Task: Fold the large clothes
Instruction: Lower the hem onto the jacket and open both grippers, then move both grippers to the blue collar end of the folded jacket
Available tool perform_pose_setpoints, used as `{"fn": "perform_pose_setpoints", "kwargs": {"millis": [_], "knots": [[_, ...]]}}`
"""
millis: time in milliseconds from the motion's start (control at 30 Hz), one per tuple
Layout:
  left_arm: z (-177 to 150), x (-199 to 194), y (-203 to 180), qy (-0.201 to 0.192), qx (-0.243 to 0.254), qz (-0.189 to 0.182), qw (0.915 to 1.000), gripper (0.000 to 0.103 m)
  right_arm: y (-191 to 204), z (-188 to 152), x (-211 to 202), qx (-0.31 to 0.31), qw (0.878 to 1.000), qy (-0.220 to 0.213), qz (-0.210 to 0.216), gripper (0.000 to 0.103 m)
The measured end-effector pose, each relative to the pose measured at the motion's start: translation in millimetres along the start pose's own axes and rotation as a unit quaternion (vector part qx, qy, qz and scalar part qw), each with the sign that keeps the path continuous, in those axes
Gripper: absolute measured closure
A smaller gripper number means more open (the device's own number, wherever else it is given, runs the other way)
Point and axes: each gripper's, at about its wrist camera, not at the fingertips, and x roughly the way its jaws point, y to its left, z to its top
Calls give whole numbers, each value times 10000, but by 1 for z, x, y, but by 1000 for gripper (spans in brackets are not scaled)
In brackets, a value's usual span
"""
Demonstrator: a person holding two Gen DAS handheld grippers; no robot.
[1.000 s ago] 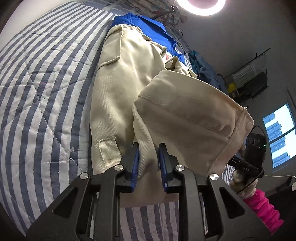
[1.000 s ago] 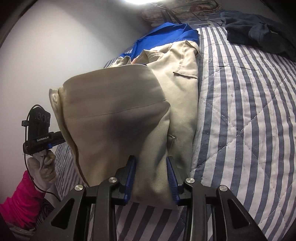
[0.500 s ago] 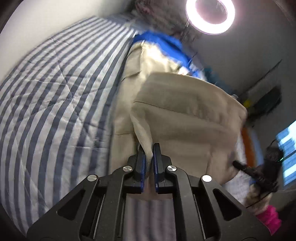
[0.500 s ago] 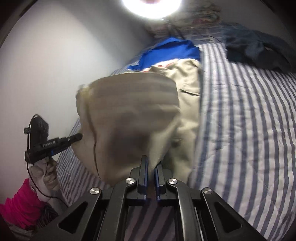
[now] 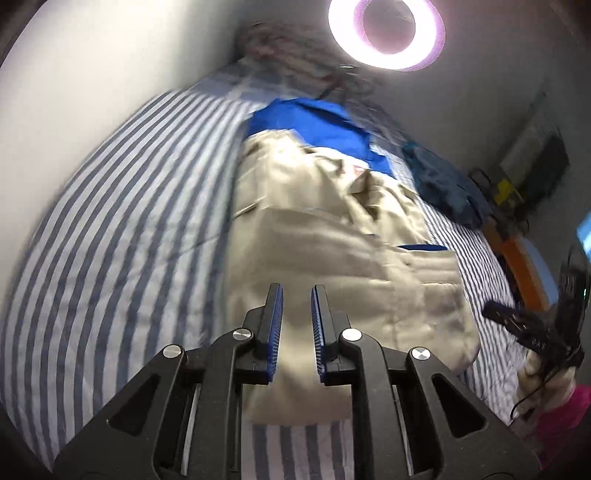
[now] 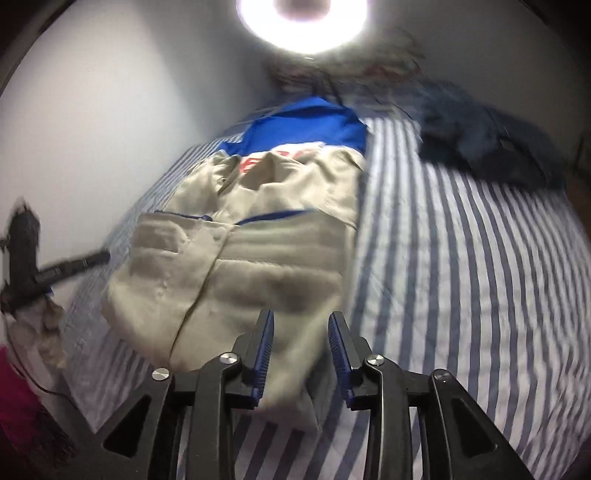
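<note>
A beige and blue work shirt (image 5: 332,236) lies on the striped bed, its lower half folded up over its chest; it also shows in the right wrist view (image 6: 258,236). My left gripper (image 5: 297,295) is open just above the near folded edge, nothing between its blue pads. My right gripper (image 6: 301,321) is open above the near right corner of the fold; a blurred bit of beige cloth hangs between the jaws, not pinched. Each gripper shows at the edge of the other's view (image 5: 532,332) (image 6: 48,273).
The blue-and-white striped quilt (image 5: 110,258) covers the bed, also seen in the right wrist view (image 6: 461,277). A dark blue garment (image 6: 487,144) lies crumpled at the far right of the bed. A white wall runs along the left side. A ring light (image 5: 386,31) glares above the bed's head.
Both grippers carried the shirt's hem forward over the chest, then opened and let it go. The cloth now lies folded on the bed. The views have tilted up.
</note>
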Motion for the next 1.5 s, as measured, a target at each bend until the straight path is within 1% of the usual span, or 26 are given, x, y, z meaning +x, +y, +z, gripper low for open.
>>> {"fn": "perform_pose_setpoints", "kwargs": {"millis": [33, 67, 133, 167, 233, 267, 300, 333, 367, 433, 500, 533, 600, 733, 833, 867, 900, 933, 967, 1033, 1100, 1200, 1300, 1400, 1467, 1500], "knots": [[3, 7, -7, -14, 147, -40, 9999, 90, 10, 4, 4, -224, 9997, -100, -68, 70], [5, 14, -11, 44, 214, -41, 9998, 90, 16, 8, 9, -352, 9992, -188, -46, 70], [10, 37, -11, 309, 211, 50, 9993, 90, 24, 14, 19, -464, 9987, -201, 8, 70], [12, 49, -9, 402, 205, 123, 9989, 90, 27, 19, 28, -515, 9985, -169, -23, 70], [13, 67, -3, 496, 171, 275, 9982, 90, 31, 26, 50, -767, 9965, -24, -340, 74], [13, 75, 1, 593, 116, 255, 9978, 90, 30, 26, 57, -770, 9962, 46, -402, 74], [11, 82, 4, 670, 47, 196, 9975, 90, 23, 26, 71, -667, 9966, 271, -409, 77], [8, 86, 9, 664, -32, 126, 9977, 89, 19, 23, 80, -553, 9971, 389, -348, 78], [6, 86, 12, 599, -37, 76, 9982, 89, 17, 21, 83, -537, 9974, 363, -325, 78], [5, 85, 9, 586, 91, 96, 9982, 89, 22, 19, 83, -685, 9960, 372, -440, 77], [3, 77, 10, 589, 18, 120, 9982, 89, 25, 23, 80, -646, 9953, 504, -513, 77], [3, 69, 10, 577, -32, 168, 9982, 89, 25, 25, 75, -595, 9955, 525, -512, 77], [4, 50, 7, 458, -12, 252, 9986, 89, 25, 26, 55, -508, 9965, 397, -523, 75], [13, 6, -1, 198, 5, 143, 9997, 89, 27, 23, 5, -490, 9976, 65, -483, 73], [23, -33, -17, -34, 196, 185, 9996, 89, 30, 25, -46, -428, 9978, -357, -363, 72], [28, -46, -24, -118, 277, 194, 9994, 89, 31, 26, -58, -399, 9974, -483, -369, 71], [34, -59, -30, -214, 337, 177, 9990, 89, 33, 27, -77, -389, 9967, -633, -332, 67], [39, -74, -35, -339, 382, 139, 9986, 89, 34, 29, -87, -404, 9962, -713, -295, 64], [46, -91, -40, -482, 425, 105, 9979, 89, 38, 32, -106, -482, 9948, -843, -300, 63], [58, -116, -47, -617, 499, 107, 9968, 89, 45, 40, -126, -663, 9923, -962, -411, 63], [76, -139, -50, -716, 523, 66, 9960, 89, 53, 53, -155, -865, 9882, -1188, -442, 63], [100, -161, -50, -837, 556, -22, 9949, 89, 58, 72, -177, -1012, 9862, -1257, -368, 63], [127, -165, -45, -878, 551, -66, 9946, 89, 60, 94, -181, -1170, 9850, -1166, -500, 63], [154, -148, -38, -733, 530, -159, 9958, 88, 53, 117, -175, -1163, 9858, -1115, -469, 60], [177, -126, -30, -608, 473, -220, 9968, 80, 44, 135, -162, -1106, 9872, -1052, -461, 60], [187, -115, -27, -556, 460, -243, 9971, 73, 35, 150, -150, -1037, 9886, -1013, -409, 60]]}}
